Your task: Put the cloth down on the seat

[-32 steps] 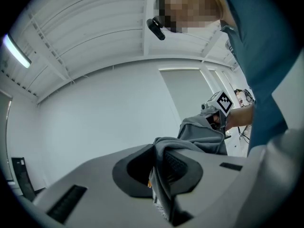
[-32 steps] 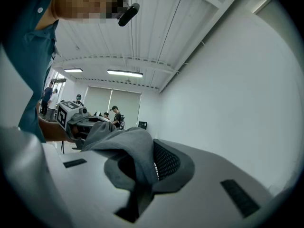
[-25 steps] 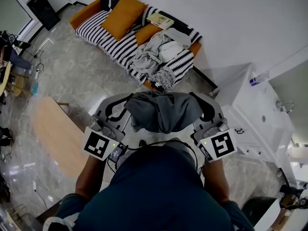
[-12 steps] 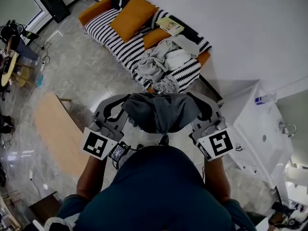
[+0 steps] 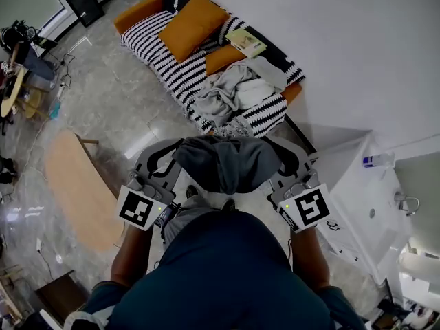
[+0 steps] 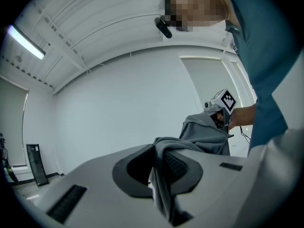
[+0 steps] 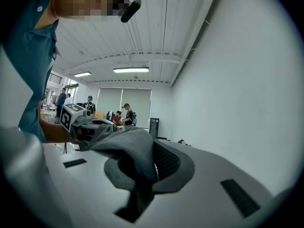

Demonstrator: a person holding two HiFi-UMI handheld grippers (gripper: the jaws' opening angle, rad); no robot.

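Grey cloth [image 5: 227,162] hangs bunched between the two grippers, in front of the person's chest and over the marble floor [image 5: 117,108]. It is not on the seat.

Left gripper [image 5: 168,158]: jaws pinched tight on one edge of the cloth, with fabric trailing down between them.

Right gripper [image 5: 289,158]: jaws clamped on the opposite edge.

Ahead is a sofa [image 5: 161,43] under a black-and-white striped throw. It carries an orange cushion [image 5: 192,26] and a heap of pale clothes [image 5: 234,91].
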